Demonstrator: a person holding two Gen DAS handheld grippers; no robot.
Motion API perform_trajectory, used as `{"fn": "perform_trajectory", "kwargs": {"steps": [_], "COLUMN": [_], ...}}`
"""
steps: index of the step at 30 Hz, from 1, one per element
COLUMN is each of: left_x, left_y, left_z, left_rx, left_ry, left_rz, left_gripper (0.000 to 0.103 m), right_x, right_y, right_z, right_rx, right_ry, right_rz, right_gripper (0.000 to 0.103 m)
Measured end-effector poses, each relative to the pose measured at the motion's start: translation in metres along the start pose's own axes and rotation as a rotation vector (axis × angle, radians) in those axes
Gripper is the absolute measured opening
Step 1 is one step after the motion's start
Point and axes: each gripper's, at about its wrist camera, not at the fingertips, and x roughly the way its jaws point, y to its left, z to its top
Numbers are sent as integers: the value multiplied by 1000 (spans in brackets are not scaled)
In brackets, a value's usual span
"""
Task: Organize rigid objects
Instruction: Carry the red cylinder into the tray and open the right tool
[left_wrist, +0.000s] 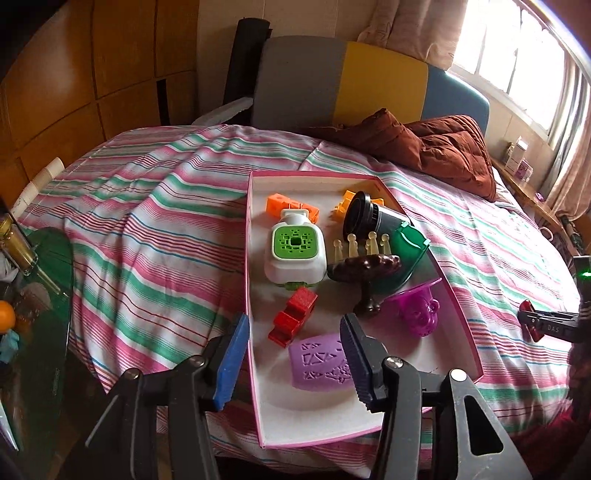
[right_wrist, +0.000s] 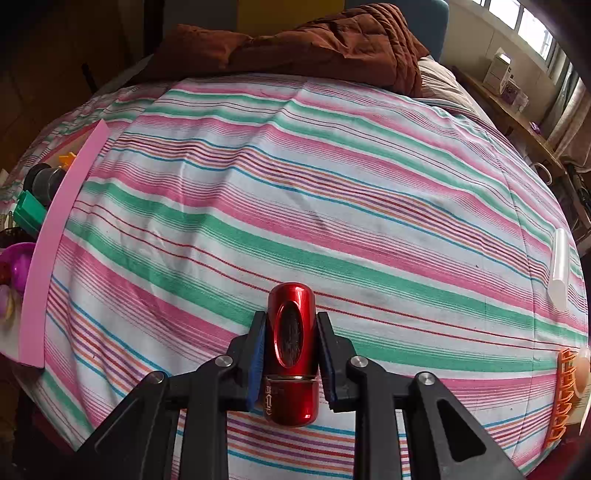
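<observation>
Left hand-held gripper (left_wrist: 295, 354) hangs over the near end of the pink box (left_wrist: 255, 332), jaws apart, nothing pressed between them; purple patterned block (left_wrist: 319, 363) lies just below in the box. Box sits on the striped bed (right_wrist: 332, 184), toward its left side, with a white-green toy (left_wrist: 297, 254), red piece (left_wrist: 293, 317) and purple mould (left_wrist: 419, 314) inside. Right hand-held gripper (right_wrist: 291, 354) is narrow, clamped on a red metal cylinder (right_wrist: 291, 332) above the bed's near edge.
</observation>
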Motion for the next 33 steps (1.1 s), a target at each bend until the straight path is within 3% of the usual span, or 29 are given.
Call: {"fn": "perform_trajectory", "kwargs": {"steps": [4,10,19,22,26,33], "left_x": [-2,-3,-5,-6,-7,-4], "left_y": [3,9,25,29,35,41], "left_z": [0,1,0,0,-1,-2], "left_rx": [-3,-22,-57,-69,-76,-89], "left_ry": [-7,-11,-21,-21,-22,-12], "left_rz": [8,9,32,38,48,49], "left_gripper": [57,57,57,57,60,60], "right_x": [-7,-40,-88,-91,-79,-40], "right_y": [14,55,151,188,227,251], "right_z": [-1,5,9,7,-1,-3], "right_rx": [-7,-83,-294,-377,-458,-469], "right_ry": [-5,-90,-208,-211,-174,-114], "right_rz": [46,160,394,470,495,464], "right_gripper": [25,25,25,25,25,25]}}
